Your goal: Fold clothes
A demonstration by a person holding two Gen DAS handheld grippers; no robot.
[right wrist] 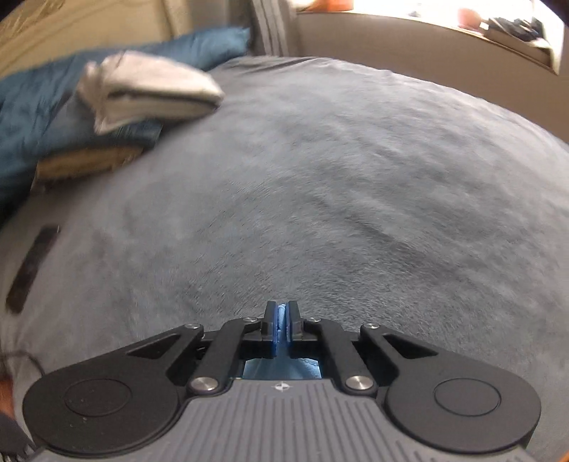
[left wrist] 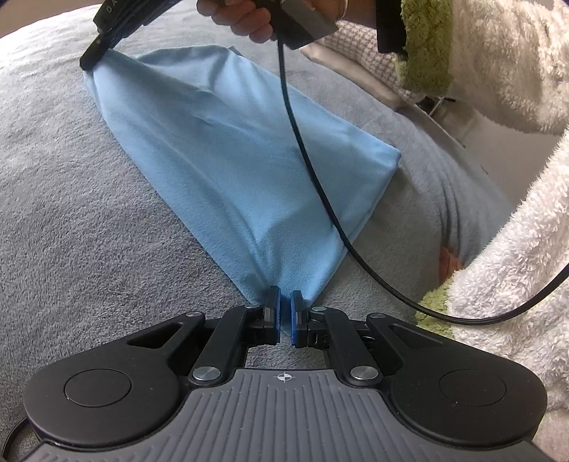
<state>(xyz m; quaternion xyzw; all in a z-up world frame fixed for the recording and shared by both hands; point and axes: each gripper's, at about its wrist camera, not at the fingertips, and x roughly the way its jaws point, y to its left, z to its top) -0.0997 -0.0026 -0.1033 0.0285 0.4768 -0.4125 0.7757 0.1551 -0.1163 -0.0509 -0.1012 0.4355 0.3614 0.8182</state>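
Left wrist view, left to right. Grey fleece bed cover [left wrist: 71, 213]: spread under everything. Right gripper [left wrist: 93, 57], upper left: jaws closed on far corner of light blue cloth [left wrist: 227, 156]. Cloth: stretched taut between both grippers, partly lifted off bed. Hand [left wrist: 245, 17] around right gripper's handle, top centre; black cable [left wrist: 302, 142] hanging across cloth. Left gripper [left wrist: 285, 312], bottom centre: jaws clamped on near corner of cloth. Fluffy white sleeve [left wrist: 505, 270] at right edge.

Right wrist view, left to right. Teal pillow [right wrist: 32, 117], folded white garment [right wrist: 153, 89] resting on it. Blue fabric pinched between closed jaws, bottom centre.
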